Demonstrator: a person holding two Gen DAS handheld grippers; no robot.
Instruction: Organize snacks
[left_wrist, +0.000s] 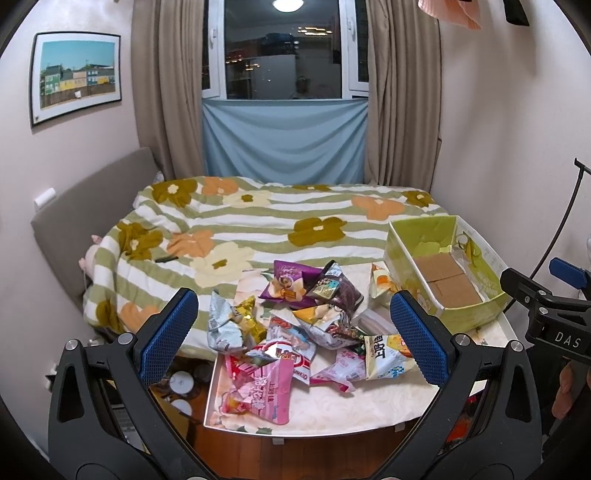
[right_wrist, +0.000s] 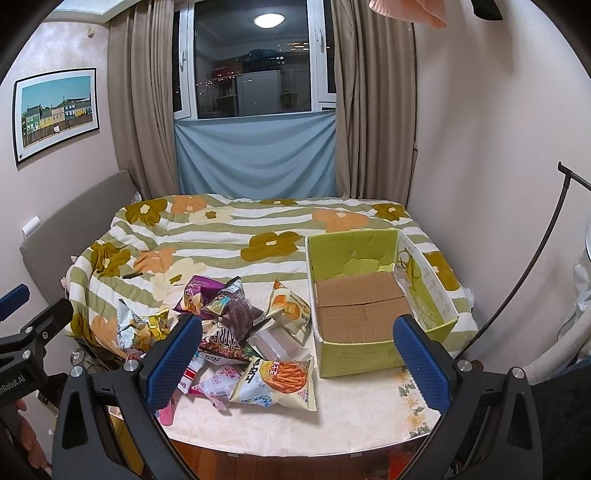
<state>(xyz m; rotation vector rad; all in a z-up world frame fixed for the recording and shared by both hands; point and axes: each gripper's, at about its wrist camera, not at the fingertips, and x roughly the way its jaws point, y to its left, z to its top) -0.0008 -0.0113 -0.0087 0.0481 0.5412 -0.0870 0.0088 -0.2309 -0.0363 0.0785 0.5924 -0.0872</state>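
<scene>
A: Looking at the pile, where do the snack packets (right_wrist: 236, 332) sit?

B: Heaped on the left half of the bench (right_wrist: 332, 413), running back to its far edge by the bed (right_wrist: 221, 229). The green cardboard box (right_wrist: 369, 295) stands at the far right corner, with nothing in it, only its brown floor flaps showing.

A: And the tools?

B: Both hang above the near edge. The left tool (left_wrist: 293, 336) has its jaws spread wide and holds nothing; the right tool (right_wrist: 297, 356) is the same, wide apart and empty.

A: How will the packets handle?

B: My judgement: light, puffed with air, crinkly and slick. A hard squeeze on the belly could crush what is inside or let the film slide out. Better to pinch a crimped end seam or a corner, where the foil is flat and doubled.

A: Which first?

B: The yellow fries packet (right_wrist: 277, 380) lies flat and nearest the box, its edges free. The dark brown packet (right_wrist: 236, 314) stands propped on others, so its top seam is also reachable.

A: Any writing?

B: Korean lettering on the fries packet and on the pink packet (left_wrist: 258, 391), too warped for me to read surely. "DAS" shows on the right tool's body in the left wrist view.
</scene>
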